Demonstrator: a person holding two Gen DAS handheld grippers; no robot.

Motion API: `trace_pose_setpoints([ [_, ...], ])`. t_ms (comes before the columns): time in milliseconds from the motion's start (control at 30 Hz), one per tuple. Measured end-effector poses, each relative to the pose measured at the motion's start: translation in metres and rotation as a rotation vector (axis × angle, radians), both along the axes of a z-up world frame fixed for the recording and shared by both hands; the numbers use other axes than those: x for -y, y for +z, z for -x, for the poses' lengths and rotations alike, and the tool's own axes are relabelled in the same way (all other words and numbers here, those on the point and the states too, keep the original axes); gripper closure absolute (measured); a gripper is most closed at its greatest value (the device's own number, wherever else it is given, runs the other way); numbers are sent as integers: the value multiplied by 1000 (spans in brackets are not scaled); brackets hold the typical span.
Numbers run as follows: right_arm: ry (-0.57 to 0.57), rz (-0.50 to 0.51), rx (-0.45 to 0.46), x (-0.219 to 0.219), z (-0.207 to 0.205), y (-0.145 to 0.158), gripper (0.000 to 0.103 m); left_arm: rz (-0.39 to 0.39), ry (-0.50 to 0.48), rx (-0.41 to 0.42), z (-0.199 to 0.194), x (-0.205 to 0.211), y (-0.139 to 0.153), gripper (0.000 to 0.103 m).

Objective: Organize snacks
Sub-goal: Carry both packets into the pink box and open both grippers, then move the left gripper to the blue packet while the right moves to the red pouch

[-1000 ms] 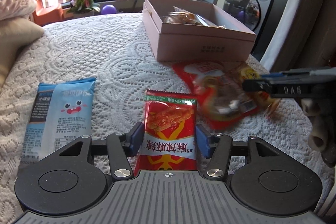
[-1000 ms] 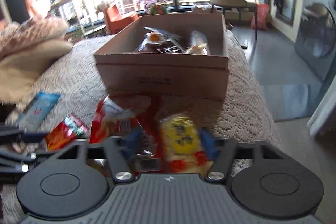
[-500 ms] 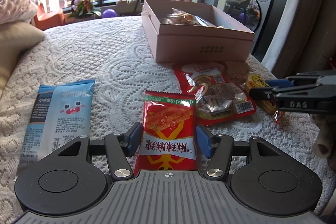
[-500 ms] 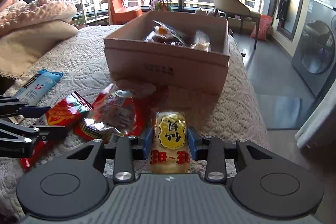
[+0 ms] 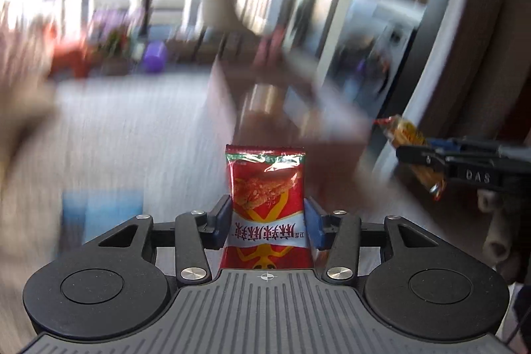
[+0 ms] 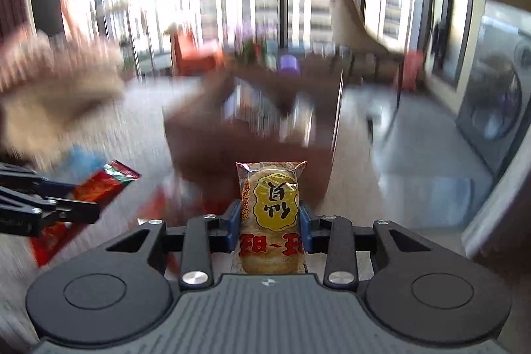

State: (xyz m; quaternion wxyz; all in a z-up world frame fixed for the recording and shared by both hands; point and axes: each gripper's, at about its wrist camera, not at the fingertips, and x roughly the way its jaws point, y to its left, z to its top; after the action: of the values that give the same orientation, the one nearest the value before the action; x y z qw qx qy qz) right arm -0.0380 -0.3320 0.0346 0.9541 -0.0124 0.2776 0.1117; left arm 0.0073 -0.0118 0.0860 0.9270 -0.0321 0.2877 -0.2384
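Left wrist view shows the left gripper (image 5: 267, 223) clamped on the red snack packet (image 5: 267, 204). Its jaws have just been closing, and the blue pads (image 5: 223, 219) press both long edges near the packet's lower half. The packet stands up off the bed, clear of the blurred bedspread (image 5: 132, 138). The right gripper (image 5: 428, 160) enters from the right edge with its own load.

Right wrist view shows the right gripper (image 6: 269, 229) gripping the yellow rice-cracker packet (image 6: 270, 218) at mid-length, pads against both sides, the packet lifted. The cardboard box (image 6: 245, 135) lies ahead, heavily blurred; its rim position cannot be read exactly. The left gripper (image 6: 79, 209) and the red packet (image 6: 96, 188) appear at lower left.

Hazards from this state, as judged:

1. Slip. Both wrappers are glossy film held by the edges only. The film can buckle between the pads and the packet can slide out during fast travel.
2. Crushing. Extra closing force can crack the rice cracker inside its wrapper.
3. Collision. Both grippers appear headed for the same box and sit near each other. Converging over the opening can knock one packet loose.
4. Missed drop. Releasing short of the near wall leaves a packet on the bedspread or on the red packet (image 6: 156, 204) that is blurred in front of the box.
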Motion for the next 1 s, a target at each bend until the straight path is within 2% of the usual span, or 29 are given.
trace_pose_setpoints([
  [100, -13, -71, 160, 16, -7, 62, 68, 26, -35, 151, -29, 15, 58, 51],
  [200, -17, -127, 225, 23, -36, 106, 68, 85, -92, 174, -75, 33, 87, 45],
  [233, -23, -123, 231, 23, -49, 114, 68, 127, -112, 146, -94, 36, 89, 43],
  [300, -32, -121, 212, 20, -80, 118, 65, 237, -108, 41, -139, 36, 79, 45],
  [367, -15, -133, 150, 20, -113, 111, 54, 267, -56, -93, -176, 33, 56, 49],
  [400, -36, -138, 109, 20, -129, 103, 51, 261, -29, -124, -184, 29, 45, 49],
  [500, -78, -125, 23, 23, -149, 74, 51, 211, 10, -120, -172, 5, 24, 49],
  [667, -64, -64, -21, 16, -131, 35, 49, -5, 174, -72, -123, -48, -3, 49],
  [733, -44, -35, -37, 8, -121, 22, 49, -65, 258, -69, -102, -72, -14, 49],
  [833, 2, -31, -71, -11, -102, 9, 46, -83, 365, -100, -78, -105, -26, 49],
  [1000, 70, -60, -149, -40, -78, -19, 42, -90, 420, -181, -50, -134, -49, 49],
])
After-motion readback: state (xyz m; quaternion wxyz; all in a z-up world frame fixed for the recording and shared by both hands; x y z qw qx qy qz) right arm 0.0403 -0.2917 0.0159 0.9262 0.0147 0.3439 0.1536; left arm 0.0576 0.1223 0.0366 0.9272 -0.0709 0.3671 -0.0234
